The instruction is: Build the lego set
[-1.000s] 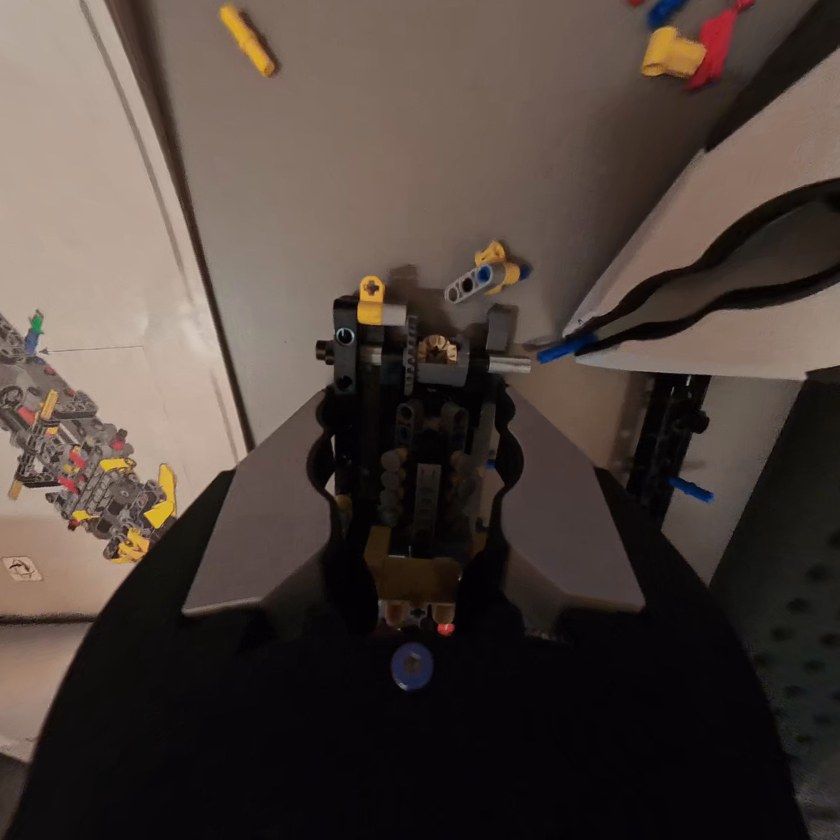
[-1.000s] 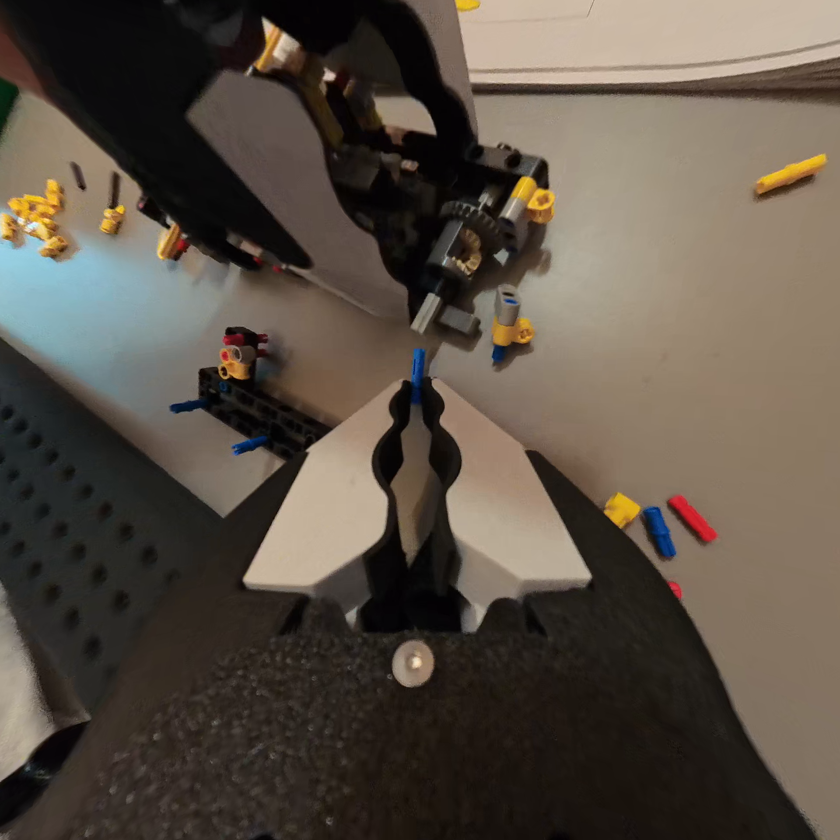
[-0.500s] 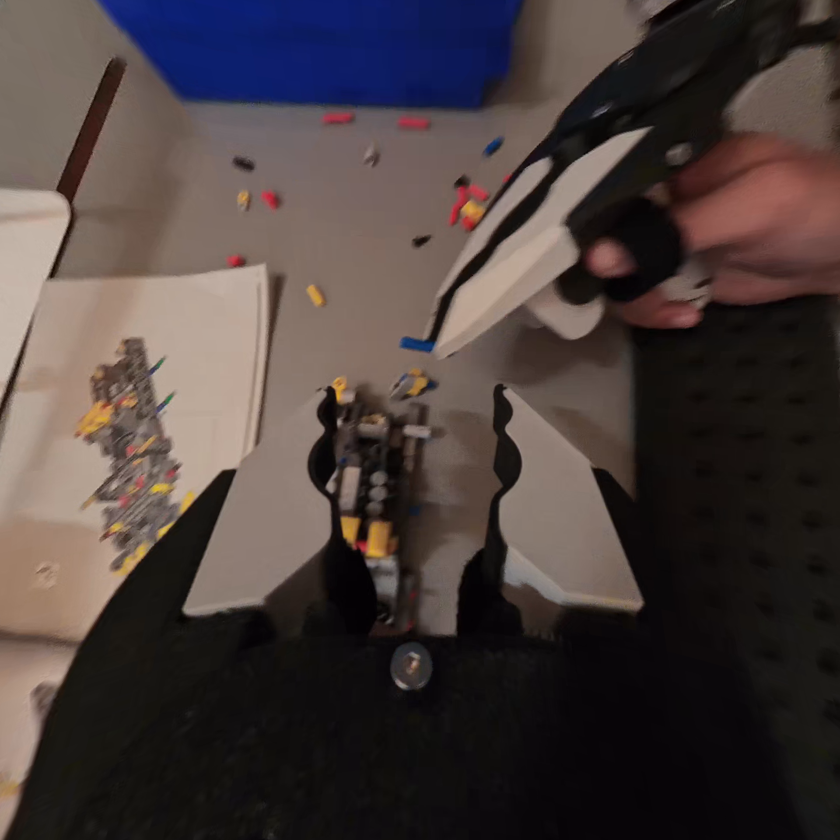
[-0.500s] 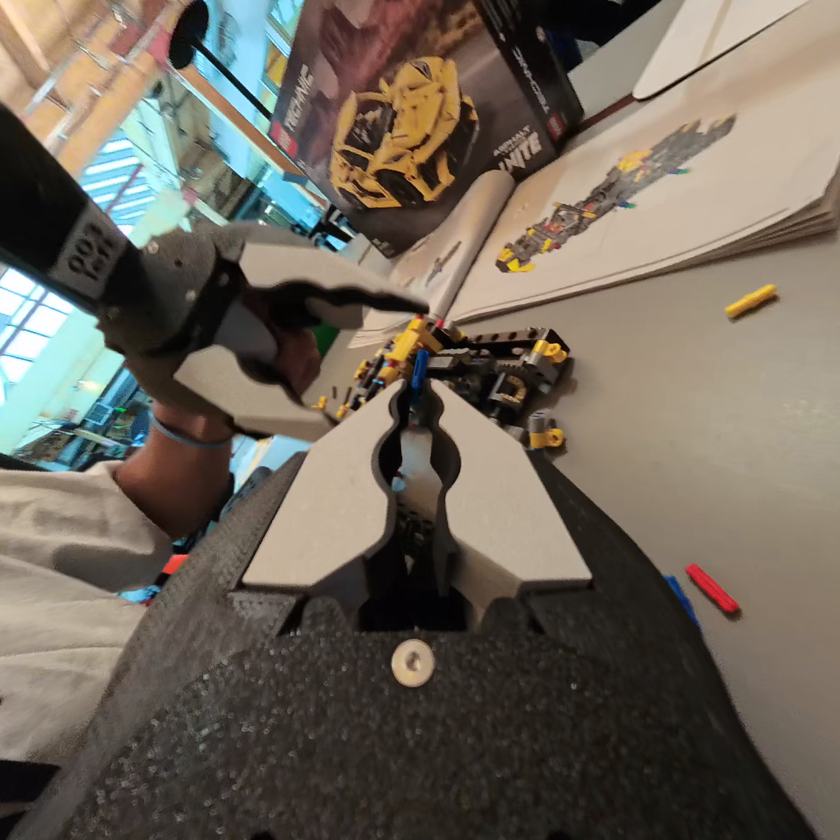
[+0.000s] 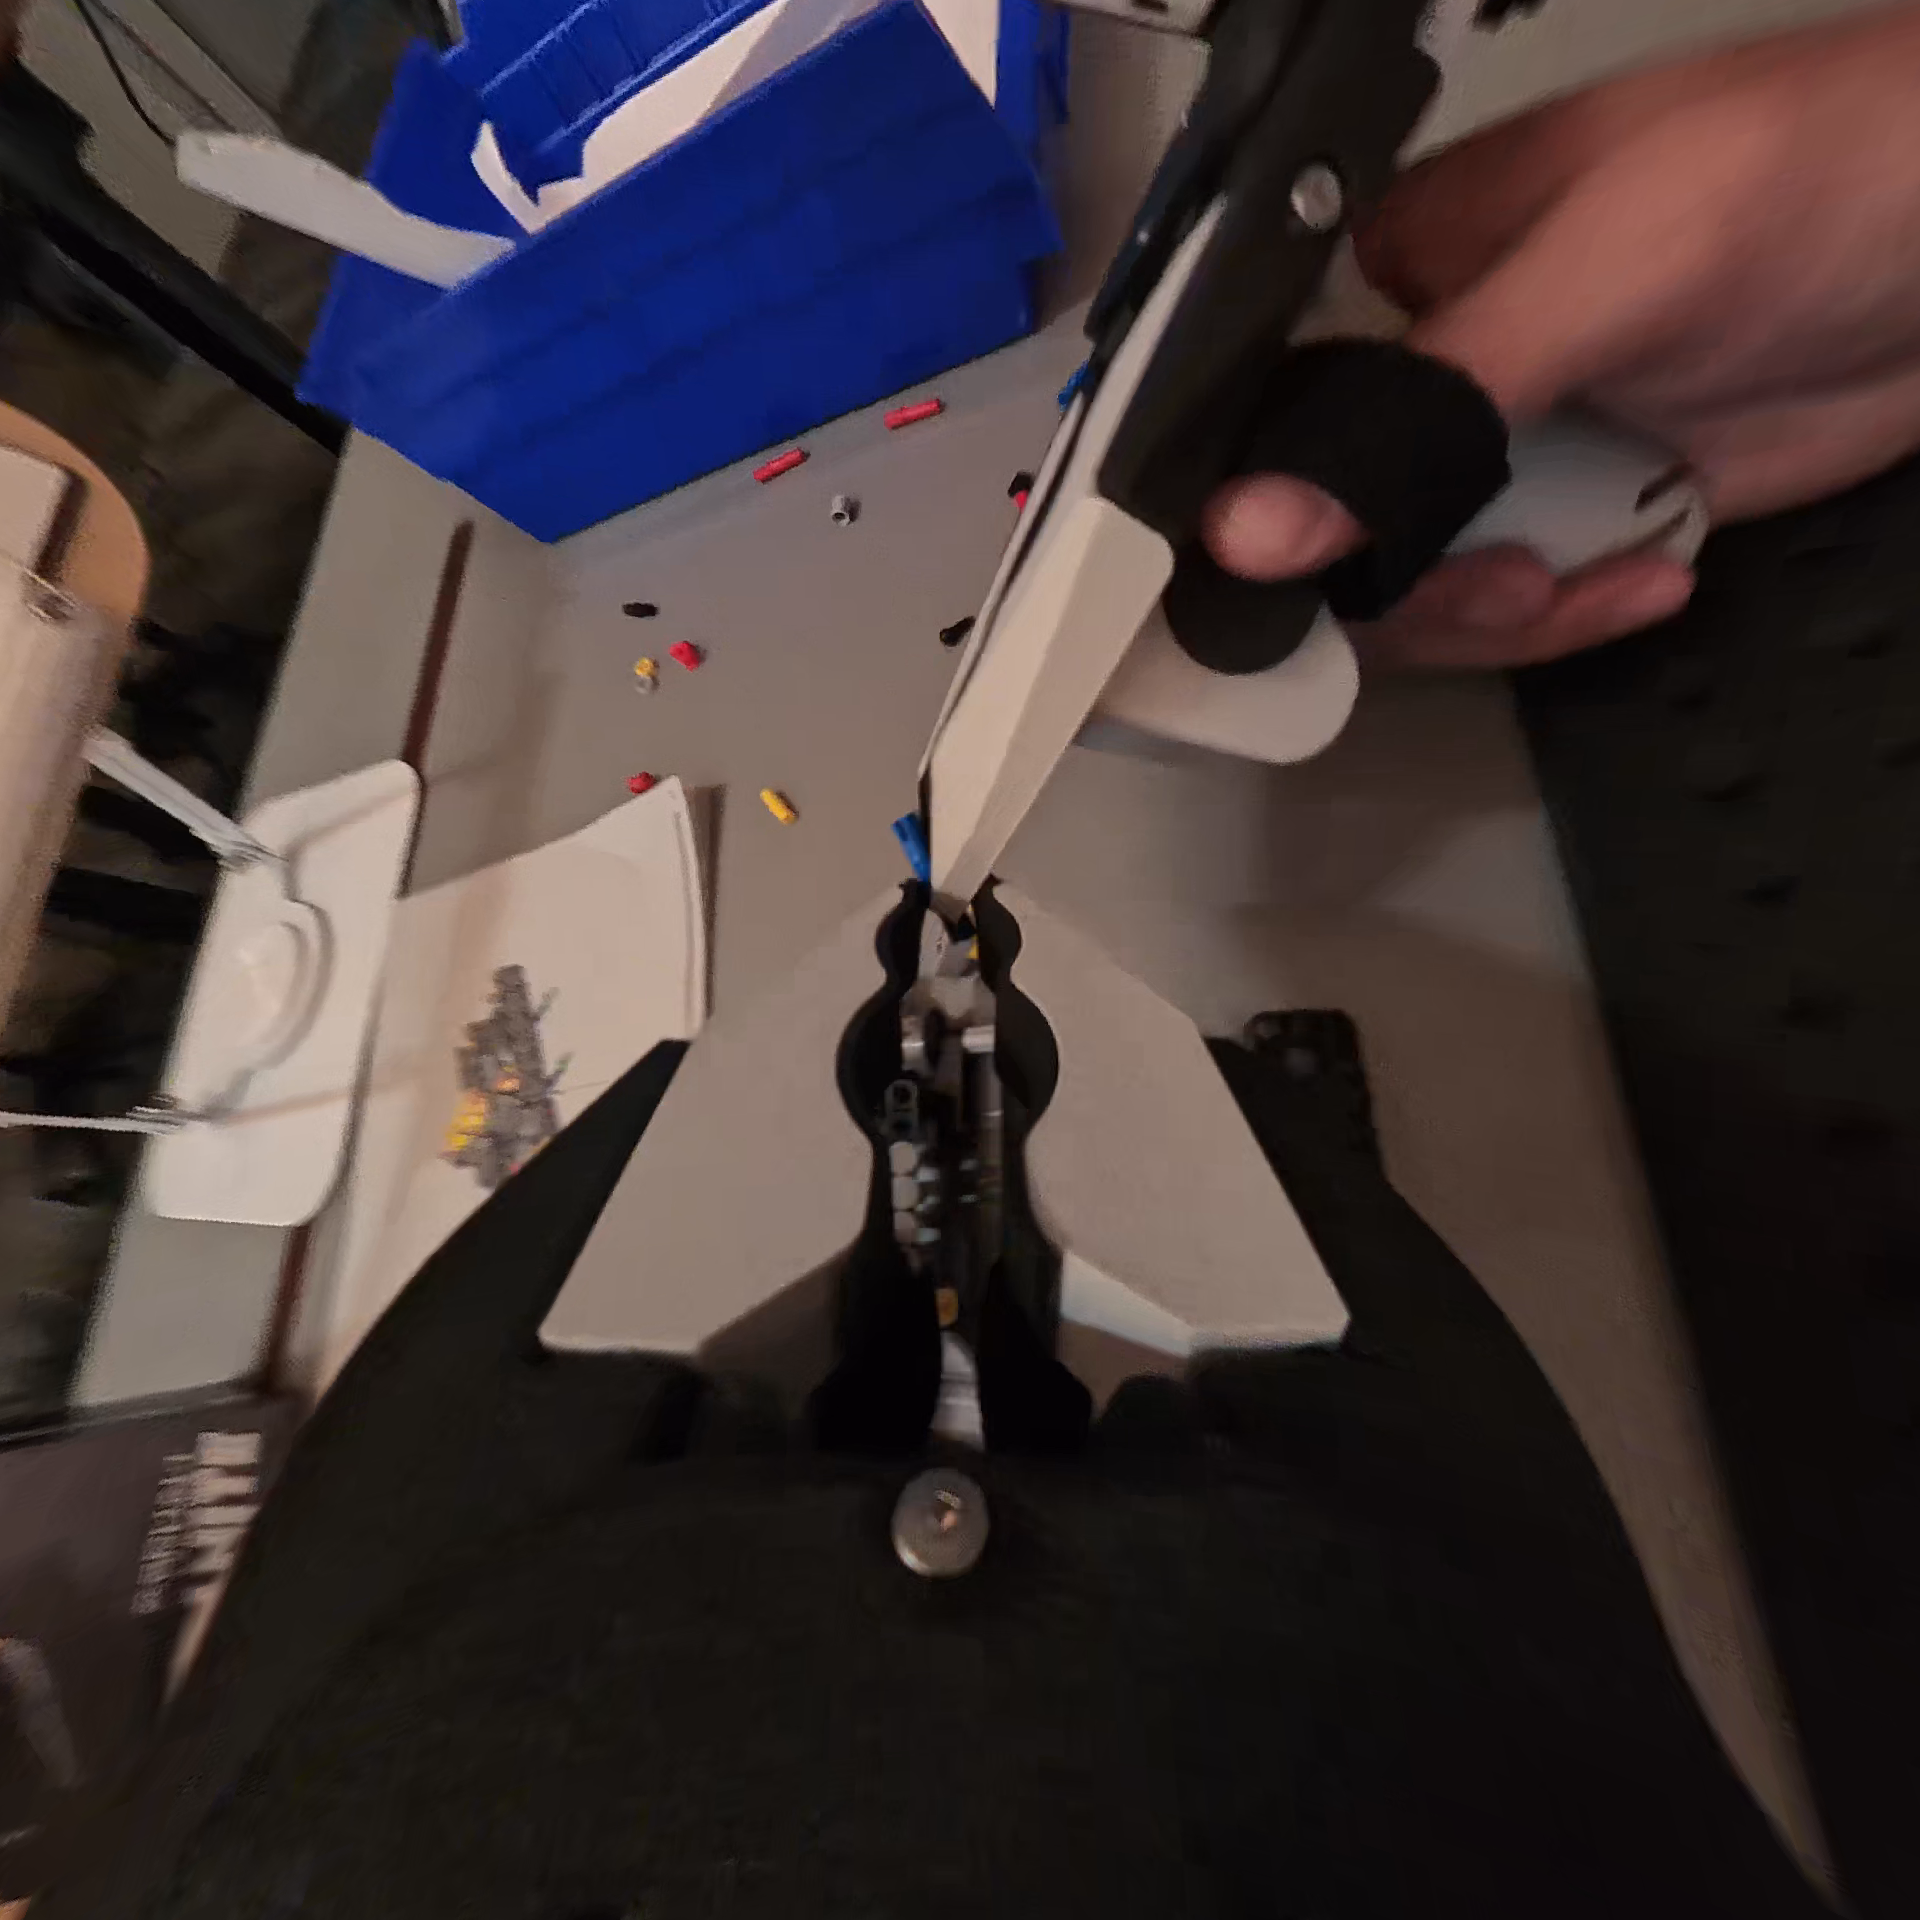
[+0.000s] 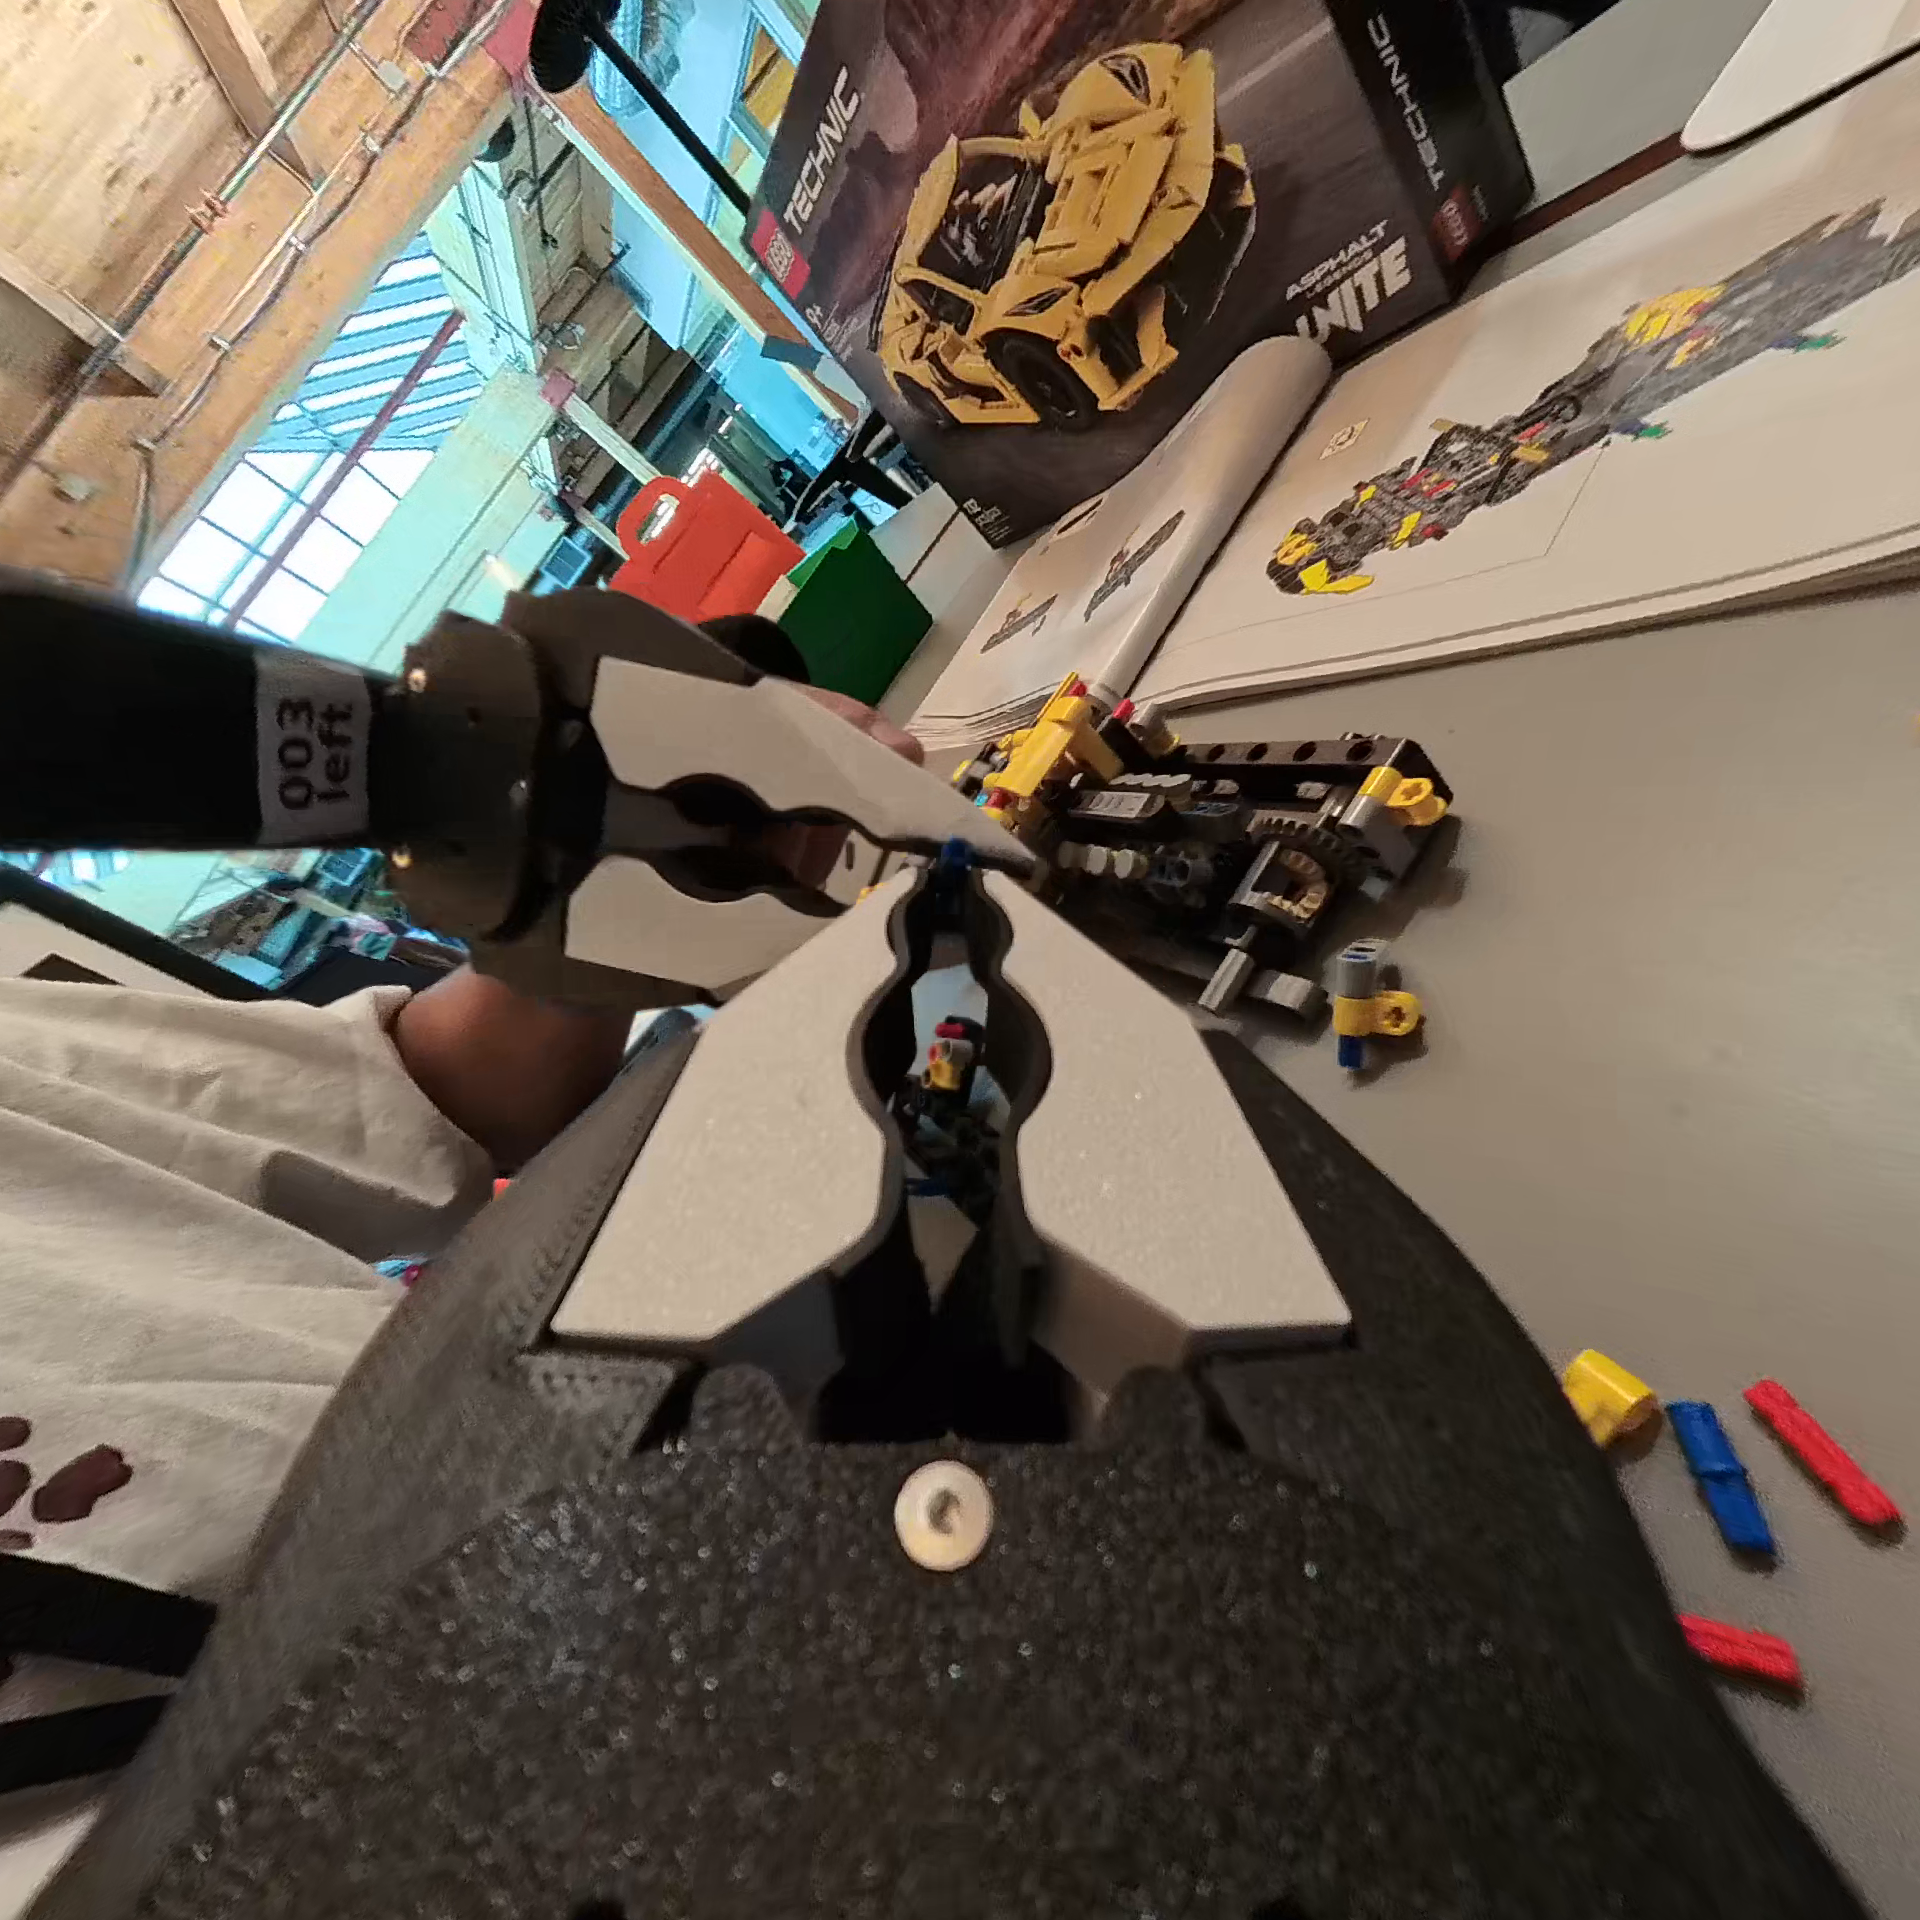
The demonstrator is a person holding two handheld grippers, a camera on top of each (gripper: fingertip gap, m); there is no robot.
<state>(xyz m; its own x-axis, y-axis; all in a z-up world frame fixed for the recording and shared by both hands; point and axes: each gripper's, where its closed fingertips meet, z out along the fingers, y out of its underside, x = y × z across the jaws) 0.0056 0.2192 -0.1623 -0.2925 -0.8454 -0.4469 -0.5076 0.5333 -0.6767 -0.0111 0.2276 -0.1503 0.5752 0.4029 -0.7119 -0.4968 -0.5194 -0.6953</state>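
From my right wrist view, the left gripper (image 6: 1013,860) comes in from the left edge. Its jaws are drawn almost together, and I cannot tell whether they pinch anything. Its tip sits just beside my right gripper (image 6: 951,883), whose jaws are closed on a small blue pin (image 6: 951,854) standing out of the tips. Just right of both tips, the half-built black and yellow Lego chassis (image 6: 1195,831) lies flat on the grey counter (image 6: 1662,1091), with a gear and a grey axle at its near end. A small grey and yellow connector (image 6: 1366,997) lies just beside that end. Behind the chassis the instruction booklet (image 6: 1558,520) lies open, with the set's box (image 6: 1091,239) standing beyond it. At the far right, near me, a yellow piece (image 6: 1605,1408), a loose blue pin (image 6: 1720,1486) and a red pin (image 6: 1818,1465) lie close together.
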